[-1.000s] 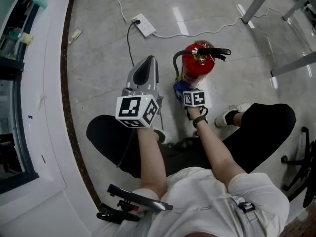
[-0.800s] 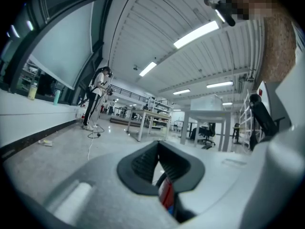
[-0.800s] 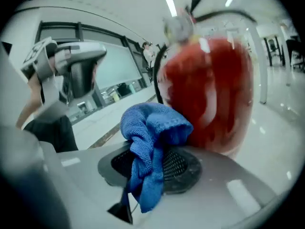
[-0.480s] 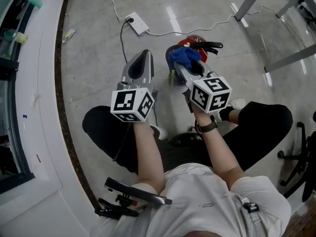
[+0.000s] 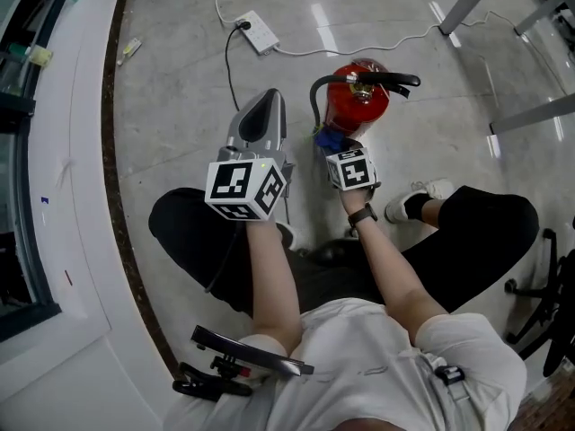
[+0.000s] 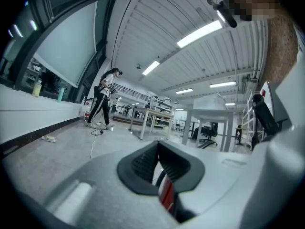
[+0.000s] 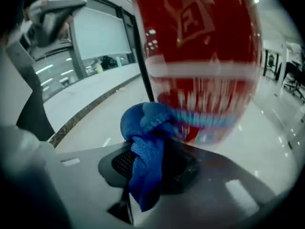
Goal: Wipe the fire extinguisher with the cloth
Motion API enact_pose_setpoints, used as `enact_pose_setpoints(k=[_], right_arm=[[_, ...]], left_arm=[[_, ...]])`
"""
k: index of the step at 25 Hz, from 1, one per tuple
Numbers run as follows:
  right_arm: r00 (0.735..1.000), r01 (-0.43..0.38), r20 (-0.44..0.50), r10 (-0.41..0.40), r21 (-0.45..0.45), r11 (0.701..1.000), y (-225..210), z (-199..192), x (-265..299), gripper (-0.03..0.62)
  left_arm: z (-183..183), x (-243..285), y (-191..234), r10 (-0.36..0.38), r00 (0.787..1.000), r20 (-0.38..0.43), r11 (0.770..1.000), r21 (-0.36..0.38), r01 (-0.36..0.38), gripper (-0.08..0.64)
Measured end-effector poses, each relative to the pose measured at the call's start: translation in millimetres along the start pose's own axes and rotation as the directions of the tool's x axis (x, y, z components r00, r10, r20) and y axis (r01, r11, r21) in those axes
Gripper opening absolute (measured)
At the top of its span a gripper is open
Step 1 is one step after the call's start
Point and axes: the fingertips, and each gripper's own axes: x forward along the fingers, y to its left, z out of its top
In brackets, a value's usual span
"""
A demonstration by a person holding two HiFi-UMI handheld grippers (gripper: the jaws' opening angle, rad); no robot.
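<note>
- Since half a second ago, my right gripper [image 5: 329, 142] has come down from the top of the red metal fire extinguisher [image 5: 358, 106] to low on its near side. My left gripper [image 5: 269, 103] has hardly shifted.
- Head view: the extinguisher stands upright on the polished grey floor [image 5: 180, 106], with its black lever handle [image 5: 388, 79] on top and its black hose [image 5: 315, 106] curving down the left side. The crumpled blue woven cloth [image 5: 325, 138] sits between my right gripper's tips and the red body. My left gripper hangs just beside the extinguisher, clear of it, pointing towards the white power strip [image 5: 258, 32].
- Left gripper view: I read the left gripper [image 6: 158, 150] as closed, its dark ribbed pads [image 6: 143, 165] meeting with nothing between them. A sliver of the extinguisher [image 6: 167, 197] shows through the slit below.
- Right gripper view: the right gripper [image 7: 150, 163] is clamped on the cloth [image 7: 147, 142]. Its bunched top presses against the lower band of the extinguisher [image 7: 200, 46], which is blurred.
</note>
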Motion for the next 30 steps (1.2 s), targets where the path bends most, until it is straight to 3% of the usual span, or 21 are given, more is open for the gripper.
enact_pose_setpoints(k=[3,5,8,10,15,20,23,24,26,29,30], right_arm=[[0.991,0.056,-0.128,-0.036,0.156,0.986,-33,-73,65,0.112],[0.979,0.084,-0.199,-0.046,0.189,0.978,-46,-105,97,0.112],[0.947,0.112,-0.317,-0.057,0.158,0.981,-61,-138,123,0.115],[0.928,0.081,-0.371,-0.028,0.129,0.988,-71,-154,132,0.117],[0.921,-0.009,-0.388,0.035,0.07,0.998,-73,-155,129,0.114],[0.975,-0.112,-0.164,0.151,0.221,0.969,-34,-92,63,0.114],[0.977,-0.212,0.036,0.209,0.156,0.965,12,-24,-13,0.114],[0.965,-0.245,0.125,0.231,0.114,0.963,25,5,-43,0.114],[0.916,-0.29,0.301,0.266,0.039,0.956,38,61,-102,0.114],[0.819,-0.282,0.521,0.242,-0.003,0.959,26,137,-172,0.115],[0.801,-0.261,0.555,0.224,-0.012,0.965,17,154,-184,0.117]], left_arm=[[-5,-1,4,0.008,1.0,-0.01,1.0,-0.003,-0.008,-0.002],[-9,-2,6,0.016,1.0,-0.021,1.0,-0.001,-0.016,-0.002],[-12,-7,9,0.034,0.999,-0.03,0.999,0.003,-0.034,-0.002],[-12,-12,12,0.043,0.999,-0.032,0.999,0.004,-0.043,-0.002],[-11,-20,13,0.05,0.998,-0.029,0.999,0.007,-0.05,-0.002],[-2,-13,-6,-0.004,1.0,-0.003,1.0,0.008,0.004,-0.002],[-1,-9,-12,-0.016,1.0,-0.003,1.0,0.018,0.016,-0.002],[0,-8,-13,-0.015,1.0,0.001,1.0,0.017,0.015,-0.002],[1,-7,-18,-0.017,1.0,0.008,1.0,0.014,0.017,-0.002],[0,-4,-23,-0.028,1.0,0.008,0.999,0.019,0.028,-0.002],[-1,-2,-25,-0.033,0.999,0.009,0.999,0.02,0.033,-0.002]])
